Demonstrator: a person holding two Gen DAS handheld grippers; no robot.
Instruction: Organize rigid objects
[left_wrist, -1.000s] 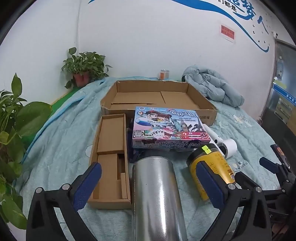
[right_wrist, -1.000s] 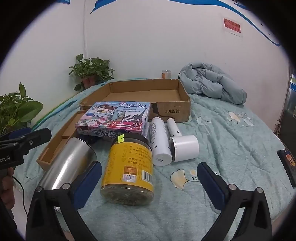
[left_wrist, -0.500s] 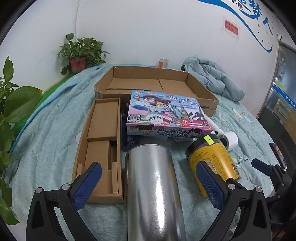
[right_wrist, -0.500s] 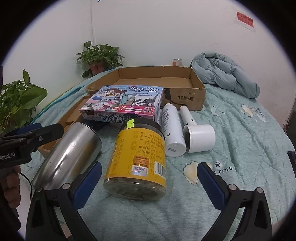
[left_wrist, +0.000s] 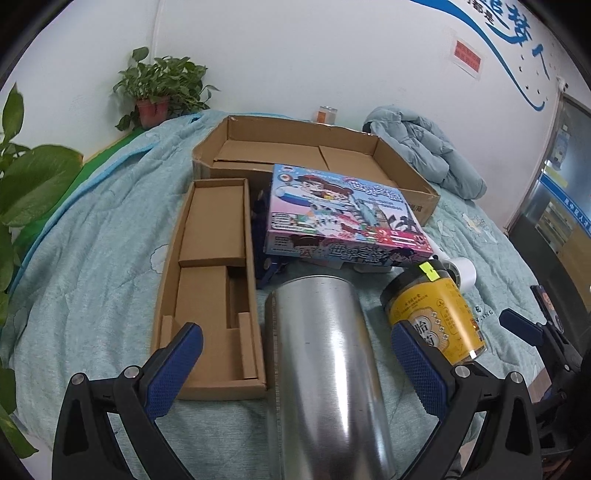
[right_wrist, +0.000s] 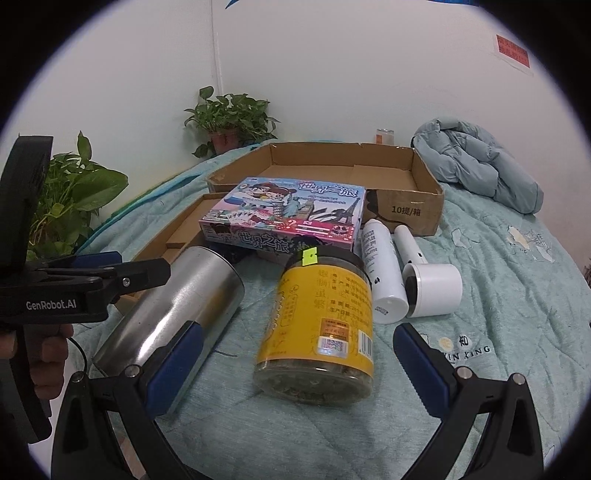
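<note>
A pale green quilt (right_wrist: 498, 295) covers the whole surface on which everything lies. At its far side sits a large open cardboard box (left_wrist: 406, 173), shallow and flat-bottomed, with a crumpled blue padded jacket (right_wrist: 480, 166) to its right. Left of centre, a long narrow cardboard tray (left_wrist: 214, 280) with folded inner partitions runs from near to far. A colourful board game box (left_wrist: 340, 218) rests just in front of the large box, its near edge raised over dark items that cannot be made out. Nearer still, a steel tumbler (left_wrist: 325, 369) lies on its side, and beside it on the right a yellow-labelled jar (right_wrist: 321, 325) with a black lid (a small green sticker on the rim) also lies tipped over, close to the tumbler. To the right of the jar are a white bottle (right_wrist: 382, 273) and a white handheld device (right_wrist: 428, 280), side by side and touching. The left gripper (left_wrist: 295, 365) hangs with its blue-padded jaws spread wide on either side of the tumbler, holding nothing. The right gripper (right_wrist: 295, 365) is likewise wide apart and empty, framing the jar. Two potted plants (right_wrist: 229, 122) stand along the far-left wall, and a small orange-labelled can (left_wrist: 326, 114) stands behind the large box.
</note>
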